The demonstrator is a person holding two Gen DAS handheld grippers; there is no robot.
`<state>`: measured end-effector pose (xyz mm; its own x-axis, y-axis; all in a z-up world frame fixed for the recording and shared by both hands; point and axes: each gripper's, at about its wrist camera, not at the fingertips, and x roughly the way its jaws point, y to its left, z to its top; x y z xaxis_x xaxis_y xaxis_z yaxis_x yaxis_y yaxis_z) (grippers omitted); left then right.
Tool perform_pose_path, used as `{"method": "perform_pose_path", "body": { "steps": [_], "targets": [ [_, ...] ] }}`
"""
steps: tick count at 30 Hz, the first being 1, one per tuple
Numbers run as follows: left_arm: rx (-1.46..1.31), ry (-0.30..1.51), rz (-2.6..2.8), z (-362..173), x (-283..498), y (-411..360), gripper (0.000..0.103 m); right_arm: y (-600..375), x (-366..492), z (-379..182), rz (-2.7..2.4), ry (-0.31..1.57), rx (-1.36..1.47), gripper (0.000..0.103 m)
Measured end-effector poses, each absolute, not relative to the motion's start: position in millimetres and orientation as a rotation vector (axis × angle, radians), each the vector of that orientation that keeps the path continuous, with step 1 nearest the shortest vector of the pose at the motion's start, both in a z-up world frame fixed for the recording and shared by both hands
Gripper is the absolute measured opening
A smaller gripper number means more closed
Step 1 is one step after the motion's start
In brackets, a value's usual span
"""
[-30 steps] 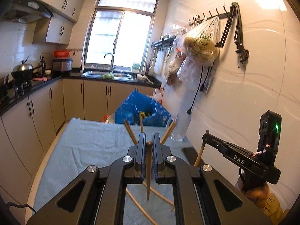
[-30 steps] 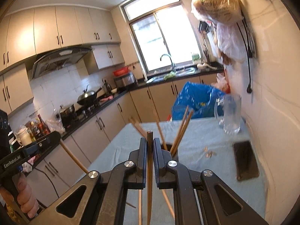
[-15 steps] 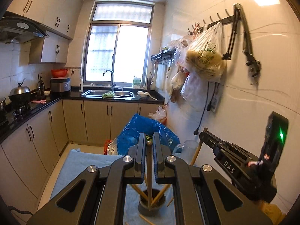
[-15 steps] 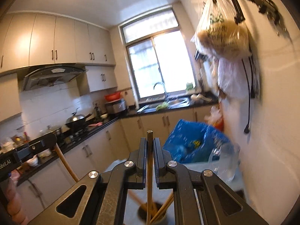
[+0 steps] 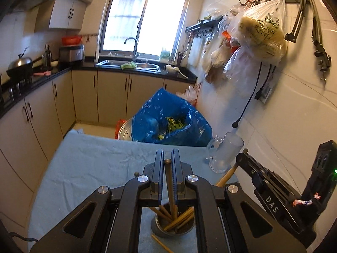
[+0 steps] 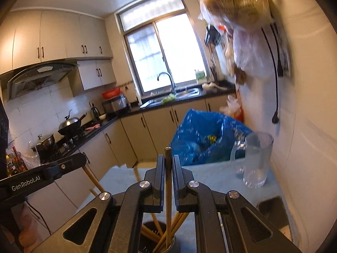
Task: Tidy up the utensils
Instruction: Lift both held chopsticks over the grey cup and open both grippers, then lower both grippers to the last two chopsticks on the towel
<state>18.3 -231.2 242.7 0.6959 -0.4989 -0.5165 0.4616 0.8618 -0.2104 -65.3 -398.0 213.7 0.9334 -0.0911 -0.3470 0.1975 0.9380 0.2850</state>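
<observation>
My left gripper (image 5: 167,164) is shut on a wooden chopstick (image 5: 169,185) held upright, its lower end inside a metal utensil cup (image 5: 172,225) that holds several chopsticks. My right gripper (image 6: 168,168) is shut on another wooden chopstick (image 6: 168,189), also upright, its lower end in the same cup (image 6: 158,240). The right gripper also shows in the left wrist view (image 5: 239,159), and the left gripper in the right wrist view (image 6: 83,160), each with its chopstick. A loose chopstick (image 5: 161,243) lies on the blue cloth (image 5: 94,164) by the cup.
A clear glass mug (image 5: 225,152) stands at the table's far right, also in the right wrist view (image 6: 256,160). A blue plastic bag (image 5: 170,122) sits beyond the table's far edge. A dark phone (image 6: 272,213) lies right of the cup. The tiled wall is close on the right.
Both grippers have tilted down from facing the window to facing the table, after first lifting above the cup. Both chopsticks now stand with their lower ends in the cup.
</observation>
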Motion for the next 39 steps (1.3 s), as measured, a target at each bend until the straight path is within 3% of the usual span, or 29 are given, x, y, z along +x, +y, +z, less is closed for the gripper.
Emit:
{"method": "perform_pose_path", "body": {
  "steps": [6,10,16,21,23,32,39],
  "targets": [
    [-0.085,0.57,-0.545,252,1,-217,0.008,-407,-65,206,-0.155,0.361,0.372,0.018],
    [-0.101,0.531,-0.547,267,-19,-201,0.025,-407,-76,214,-0.154,0.345,0.377,0.026],
    [-0.095,0.48,-0.572,279,-63,-172,0.028,-398,-110,233,-0.155,0.302,0.363,0.042],
    [-0.073,0.478,-0.553,263,-95,-147,0.047,-388,-145,228,-0.17,0.322,0.322,0.057],
    [-0.061,0.507,-0.524,243,-103,-140,0.052,-385,-154,210,-0.173,0.381,0.307,0.061],
    [-0.054,0.918,-0.425,101,-88,-143,0.052,-359,-165,70,-0.049,0.862,0.213,0.062],
    [0.087,1.051,-0.416,34,-92,-182,0.052,-340,-179,26,-0.07,0.949,0.112,0.061]
  ]
}}
